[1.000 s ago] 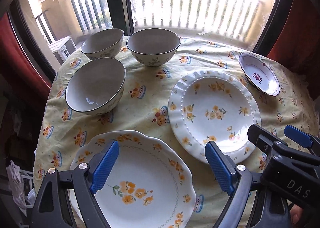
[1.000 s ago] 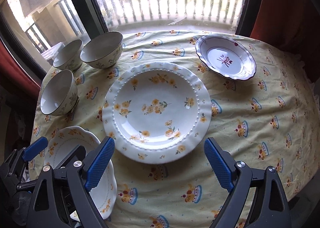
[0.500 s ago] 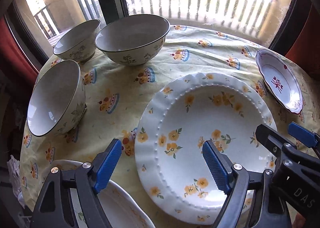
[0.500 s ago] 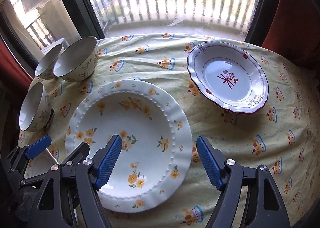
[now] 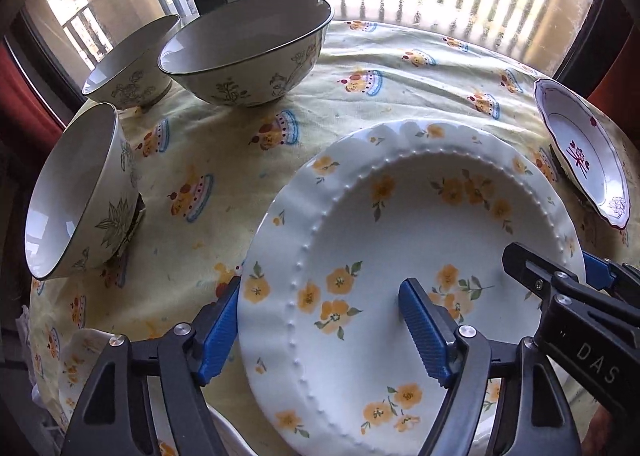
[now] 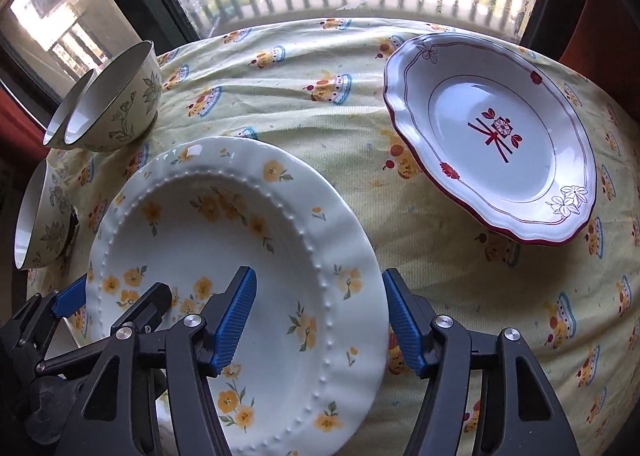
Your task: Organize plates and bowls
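On the table: the yellow-flower plate (image 5: 420, 256) lies flat on the tablecloth (image 5: 360, 87), between our two grippers.
Left hand-held gripper (image 5: 320, 332): spread across the left rim, has just been closing, not pinching yet.
Right hand-held gripper (image 6: 320, 320): spread across the right rim, closing too.
Do it well: we squeeze both sides together, then lift level.
Room: three bowls (image 5: 248, 55) stand left, red-trim plate (image 6: 496, 143) right; straight up looks free.

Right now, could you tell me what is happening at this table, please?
A person holds two blue-padded grippers over a white beaded-rim plate with yellow flowers. The left gripper straddles its left rim and the right gripper its right rim; both jaws have just been closing but do not yet press on it. Three cream floral bowls and a red-trimmed white plate sit untouched on the yellow tablecloth.
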{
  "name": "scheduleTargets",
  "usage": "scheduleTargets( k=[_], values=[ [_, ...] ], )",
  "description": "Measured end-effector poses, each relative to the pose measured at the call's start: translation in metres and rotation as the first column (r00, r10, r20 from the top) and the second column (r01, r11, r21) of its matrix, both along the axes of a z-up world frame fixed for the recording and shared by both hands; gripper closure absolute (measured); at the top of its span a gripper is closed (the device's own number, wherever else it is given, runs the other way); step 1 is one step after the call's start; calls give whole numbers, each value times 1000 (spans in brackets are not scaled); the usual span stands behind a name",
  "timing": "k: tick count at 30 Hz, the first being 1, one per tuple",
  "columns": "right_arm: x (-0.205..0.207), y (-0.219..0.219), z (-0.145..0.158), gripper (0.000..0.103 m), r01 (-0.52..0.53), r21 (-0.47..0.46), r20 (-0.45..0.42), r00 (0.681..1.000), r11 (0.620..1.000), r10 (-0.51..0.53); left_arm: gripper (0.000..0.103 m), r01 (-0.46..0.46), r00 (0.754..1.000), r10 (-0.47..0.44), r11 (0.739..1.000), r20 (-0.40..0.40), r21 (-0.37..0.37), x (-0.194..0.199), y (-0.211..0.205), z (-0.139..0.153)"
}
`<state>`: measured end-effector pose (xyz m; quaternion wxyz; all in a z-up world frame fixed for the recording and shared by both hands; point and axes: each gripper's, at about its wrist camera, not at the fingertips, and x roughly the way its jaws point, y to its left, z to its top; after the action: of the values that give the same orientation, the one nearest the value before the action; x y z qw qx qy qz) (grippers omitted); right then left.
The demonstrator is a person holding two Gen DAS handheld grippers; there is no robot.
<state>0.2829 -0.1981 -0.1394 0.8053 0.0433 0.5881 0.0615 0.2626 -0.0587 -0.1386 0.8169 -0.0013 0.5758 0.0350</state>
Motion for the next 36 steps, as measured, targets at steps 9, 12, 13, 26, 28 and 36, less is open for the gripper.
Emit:
scheduleTargets(
  k=[9, 12, 13, 26, 28, 36],
  values=[
    [-13, -14, 1, 46, -18, -38, -20, 1000, 999, 17, 26, 22, 999, -23, 999, -25, -41, -4, -10, 2],
    [-22, -24, 2, 46, -1, -43, -42, 999, 999, -1, 26, 58, 997, -60, 997, -40, -48, -14, -19, 1],
    [-25, -27, 2, 46, 6, -46, -48, 999, 999, -8, 26, 69, 996, -72, 996, -45, -51, -17, -22, 1],
    [-46, -32, -1, 36, 51, -73, -53, 997, 996, -55, 16, 107, 992, -109, 994, -63, -35, -24, -39, -7],
    [-46, -32, -1, 36, 42, -73, -52, 998, 996, -46, 17, 112, 991, -114, 993, -67, -34, -23, -40, -7],
    [-55, -39, 10, 39, 34, -93, -54, 998, 995, -39, 22, 95, 991, -102, 993, -92, -76, -29, -38, -1]
  ],
)
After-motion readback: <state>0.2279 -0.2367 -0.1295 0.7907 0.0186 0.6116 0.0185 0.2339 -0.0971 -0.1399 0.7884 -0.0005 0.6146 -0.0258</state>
